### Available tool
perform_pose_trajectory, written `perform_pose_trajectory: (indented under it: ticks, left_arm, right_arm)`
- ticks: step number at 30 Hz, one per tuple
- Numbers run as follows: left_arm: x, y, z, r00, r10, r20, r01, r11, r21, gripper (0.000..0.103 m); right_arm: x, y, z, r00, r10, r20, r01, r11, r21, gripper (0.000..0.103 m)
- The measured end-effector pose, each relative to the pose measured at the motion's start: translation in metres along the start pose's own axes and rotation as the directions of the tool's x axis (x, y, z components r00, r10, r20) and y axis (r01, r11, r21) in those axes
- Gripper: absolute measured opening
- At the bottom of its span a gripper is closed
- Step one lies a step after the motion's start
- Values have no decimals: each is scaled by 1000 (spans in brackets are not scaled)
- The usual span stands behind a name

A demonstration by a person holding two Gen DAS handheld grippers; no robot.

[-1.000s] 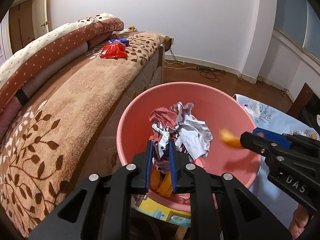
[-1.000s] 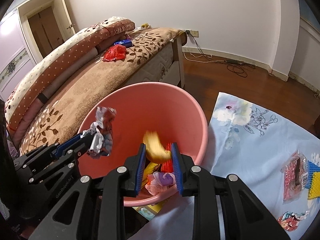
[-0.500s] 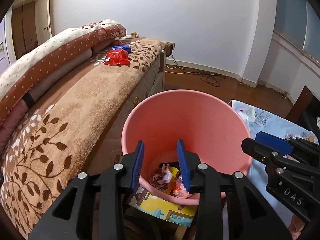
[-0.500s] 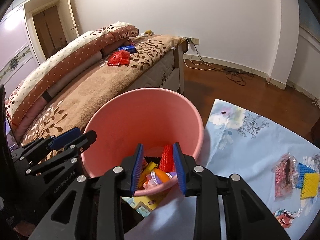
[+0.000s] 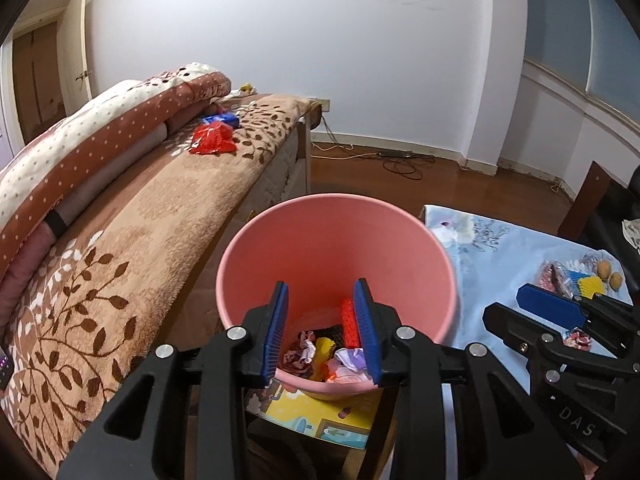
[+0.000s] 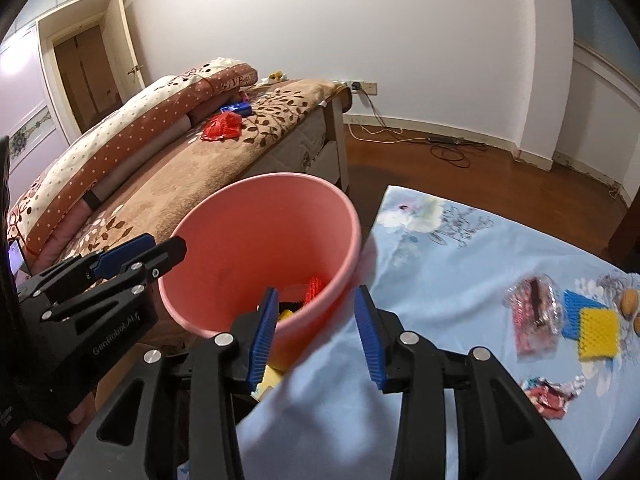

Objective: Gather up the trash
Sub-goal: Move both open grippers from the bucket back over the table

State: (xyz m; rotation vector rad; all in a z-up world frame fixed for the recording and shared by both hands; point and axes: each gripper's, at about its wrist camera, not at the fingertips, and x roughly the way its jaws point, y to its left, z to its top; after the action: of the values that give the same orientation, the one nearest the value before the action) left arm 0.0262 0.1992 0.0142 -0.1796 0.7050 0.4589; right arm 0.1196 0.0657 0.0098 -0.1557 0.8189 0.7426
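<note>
The bed (image 5: 132, 216) is lying to the left of both tongs, carrying a red packet (image 5: 212, 141) and a blue packet (image 5: 221, 120) far ahead of the left tongs (image 5: 322, 330). The table (image 6: 460, 280) is spreading to the right, under a blue cloth. The bin (image 5: 336, 248) is standing directly ahead of and below the left tongs, holding wrappers at its bottom. The remaining table trash, a clear packet (image 6: 534, 314), blue-and-yellow pads (image 6: 592, 326) and a foil wrapper (image 6: 548, 394), is lying ahead and to the right of the right tongs (image 6: 316, 334), the packet's long axis running roughly away from them. The right tongs are the nearer, by judgement.

Both tongs are standing apart and empty. A second ago each was clamped on a piece over the bin; both pieces are now lying inside, and the right tongs are swinging toward the table.
</note>
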Motion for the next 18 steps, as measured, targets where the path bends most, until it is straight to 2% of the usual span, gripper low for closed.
perform_pose_trajectory:
  ticks: [11,18]
  left_arm:
    - [-6,-37,-4,999,-53,-4,53,997,59,34]
    - [-1,-62,-11,994,-104,-35,107,989,101,34]
  right_arm:
    - [-25,-38,-26,998,-57,2,57,997,61,39]
    - [-34,-77,-45,991,-129,-31,132,981,144,40]
